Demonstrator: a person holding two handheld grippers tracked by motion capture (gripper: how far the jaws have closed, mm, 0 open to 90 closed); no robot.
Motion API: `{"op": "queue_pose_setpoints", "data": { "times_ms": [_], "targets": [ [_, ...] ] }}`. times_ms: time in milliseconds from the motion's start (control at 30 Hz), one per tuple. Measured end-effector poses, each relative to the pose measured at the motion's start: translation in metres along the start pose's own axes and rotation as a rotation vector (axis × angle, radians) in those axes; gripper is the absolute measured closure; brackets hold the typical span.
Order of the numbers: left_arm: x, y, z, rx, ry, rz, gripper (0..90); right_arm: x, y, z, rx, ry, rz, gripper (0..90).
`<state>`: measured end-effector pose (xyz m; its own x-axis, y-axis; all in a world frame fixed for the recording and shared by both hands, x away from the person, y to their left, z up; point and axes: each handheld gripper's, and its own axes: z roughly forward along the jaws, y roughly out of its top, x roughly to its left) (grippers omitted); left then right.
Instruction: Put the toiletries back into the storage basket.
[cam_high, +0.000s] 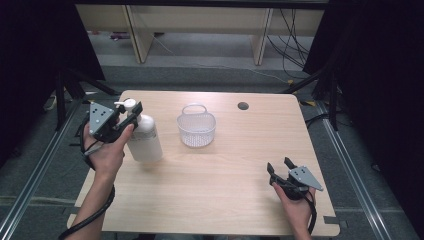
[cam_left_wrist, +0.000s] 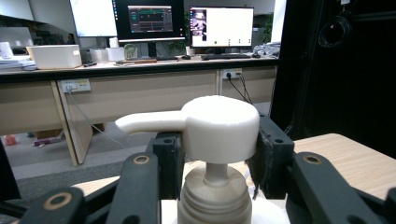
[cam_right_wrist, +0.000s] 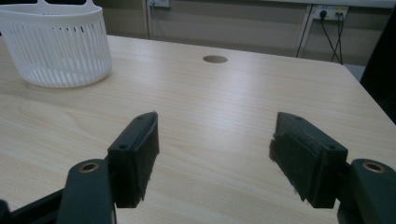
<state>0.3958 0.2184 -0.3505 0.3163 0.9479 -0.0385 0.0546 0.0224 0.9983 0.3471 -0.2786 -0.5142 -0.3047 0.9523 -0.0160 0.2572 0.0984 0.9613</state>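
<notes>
Pale wood: a table (cam_high: 225, 175) with a light grain is seen from above, with a round cable hole (cam_high: 243, 106) near its far edge.
Pump bottle: a white pump bottle (cam_high: 143, 136) is stood upright at the left part of the table, just left of the basket and apart from it.
Pump head: the white pump head (cam_left_wrist: 219, 123) is seen close in the left gripper view, its spout pointed to the left of that view, above a ribbed collar.
Left gripper: the left gripper (cam_high: 131, 113) is held by the left hand (cam_high: 106, 152) at the top of the bottle; its jaws are set on either side of the pump head and neck and pressed against the head (so the bottle is grasped there).
Basket: a white slotted basket (cam_high: 196, 129) with a small handle at its far rim is placed near the table's middle, upright.
Right gripper: the right gripper (cam_high: 280, 166) is held by the right hand (cam_high: 296, 202) low over the near right part of the table, well apart from the basket.
Right jaws: the jaws are spread wide in the right gripper view, with bare table between them (nothing is gripped).
Beyond the table: desks and monitors (cam_left_wrist: 187, 23) are seen in the left gripper view.
</notes>
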Motion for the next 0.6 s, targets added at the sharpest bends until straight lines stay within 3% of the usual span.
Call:
{"op": "queue_pose_setpoints", "data": {
  "times_ms": [33, 67, 300, 333, 367, 433, 467, 500, 600],
  "targets": [
    [0.000, 0.000, 0.000, 0.002, -0.003, 0.004, 59.3, -0.001, 0.000, 0.000, -0.004, -0.005, -0.010, 32.4],
    [0.000, 0.000, 0.001, 0.004, -0.005, 0.005, 59.3, 0.003, 0.000, -0.001, 0.008, -0.006, 0.033, 32.3],
    [-0.006, 0.005, 0.003, 0.004, -0.010, 0.013, 59.3, 0.000, 0.001, -0.001, 0.017, 0.010, 0.024, 32.2],
    [-0.007, 0.006, 0.003, 0.002, -0.012, 0.011, 59.3, 0.002, 0.000, 0.000, 0.011, 0.007, 0.042, 32.2],
    [-0.007, 0.006, 0.003, 0.001, -0.014, 0.010, 59.3, 0.000, 0.000, 0.001, 0.001, 0.006, 0.020, 32.2],
    [-0.008, 0.008, 0.004, 0.002, -0.019, 0.011, 59.3, -0.001, 0.000, 0.001, 0.001, 0.005, 0.021, 32.3],
    [-0.009, 0.008, 0.005, 0.001, -0.020, 0.011, 59.3, 0.002, 0.000, 0.000, 0.012, 0.001, 0.053, 32.2],
    [-0.009, 0.008, 0.005, 0.001, -0.021, 0.013, 59.3, -0.001, 0.001, 0.001, -0.002, 0.006, 0.009, 32.3],
    [-0.010, 0.009, 0.007, 0.001, -0.025, 0.012, 59.3, -0.002, 0.000, 0.001, -0.006, 0.002, 0.005, 32.2]
  ]
}}
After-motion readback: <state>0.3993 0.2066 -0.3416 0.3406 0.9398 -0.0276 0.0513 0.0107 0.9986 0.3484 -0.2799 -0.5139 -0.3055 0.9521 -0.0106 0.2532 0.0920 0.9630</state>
